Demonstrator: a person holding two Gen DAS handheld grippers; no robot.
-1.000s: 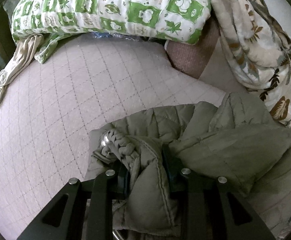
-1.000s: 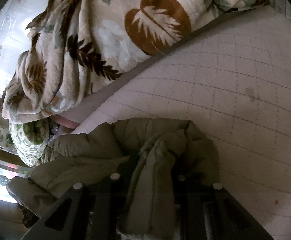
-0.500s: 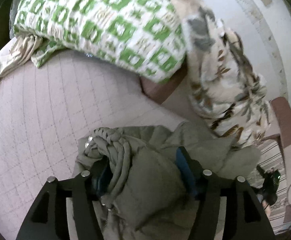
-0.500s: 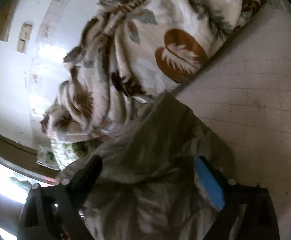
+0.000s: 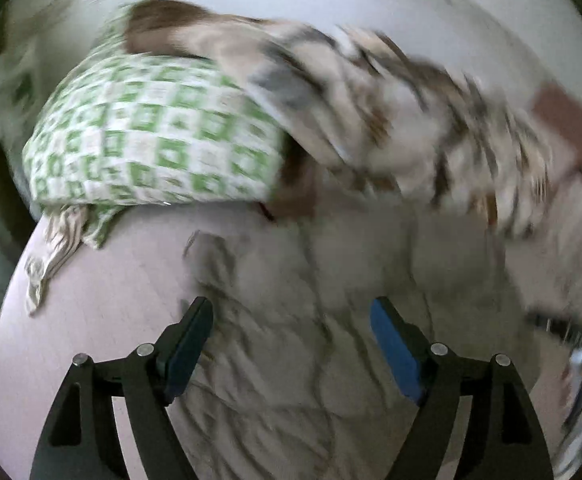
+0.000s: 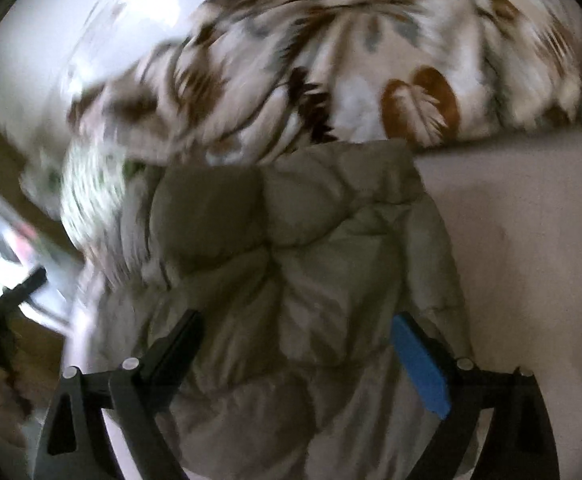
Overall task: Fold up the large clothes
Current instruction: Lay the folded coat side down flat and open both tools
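Observation:
An olive-grey quilted jacket lies in a heap on the pale quilted bed. My left gripper hovers above the jacket, its jaws opening, and the blue pads press on nothing. In the right wrist view the same jacket lies folded over itself below my right gripper. That gripper stands wide open and clear of the cloth. Both views are blurred by motion.
A green-and-white checked pillow lies at the head of the bed. A leaf-print blanket is bunched beside it, also seen as the leaf-print blanket along the wall. Bare bed surface lies to the right of the jacket.
Both grippers were shut on folds of the jacket, then opened and let go. Both have lifted away, and the jacket now lies below them on the bed.

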